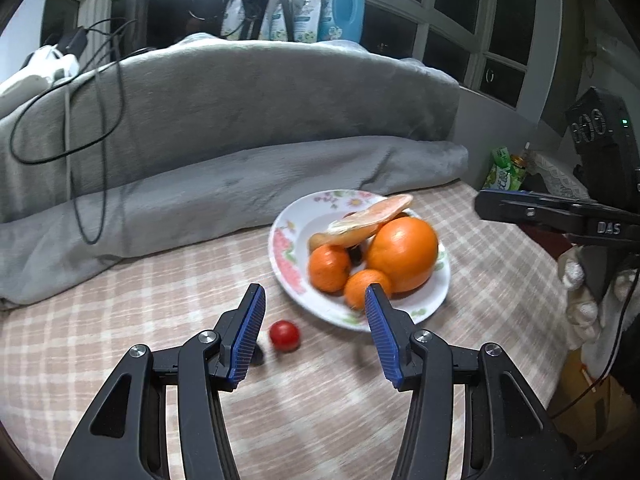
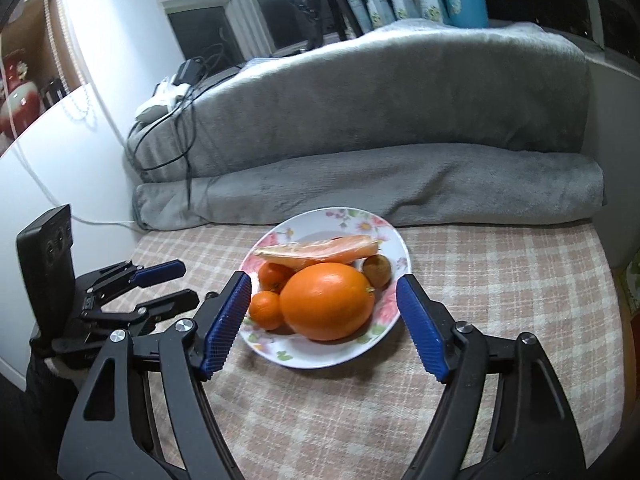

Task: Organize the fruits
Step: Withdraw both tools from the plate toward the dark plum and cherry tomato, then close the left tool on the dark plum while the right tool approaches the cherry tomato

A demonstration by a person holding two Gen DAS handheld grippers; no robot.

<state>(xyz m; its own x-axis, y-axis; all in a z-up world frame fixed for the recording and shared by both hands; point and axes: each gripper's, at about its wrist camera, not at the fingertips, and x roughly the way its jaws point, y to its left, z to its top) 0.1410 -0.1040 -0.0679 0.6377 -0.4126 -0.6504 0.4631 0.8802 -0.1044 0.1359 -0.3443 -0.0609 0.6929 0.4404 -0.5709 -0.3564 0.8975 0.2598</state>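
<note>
A white floral plate point(image 1: 288, 236) point(image 2: 384, 236) on the checked table holds a large orange point(image 1: 402, 252) point(image 2: 326, 300), two small mandarins point(image 1: 329, 268) point(image 2: 265, 309), a grapefruit wedge point(image 1: 368, 220) point(image 2: 320, 252) and a kiwi point(image 2: 378, 270). A small red tomato point(image 1: 284, 335) lies on the cloth left of the plate. My left gripper point(image 1: 316, 308) is open and empty, just above the tomato and the plate's near rim. My right gripper point(image 2: 322, 300) is open and empty, with the orange between its fingers in view. The left gripper also shows in the right wrist view point(image 2: 168, 284).
A folded grey blanket point(image 1: 240, 128) point(image 2: 360, 128) lies along the back of the table, with black cables over it. Bottles and pouches stand on the windowsill behind. A green carton point(image 1: 500, 170) stands at the far right. The table edge runs along the right.
</note>
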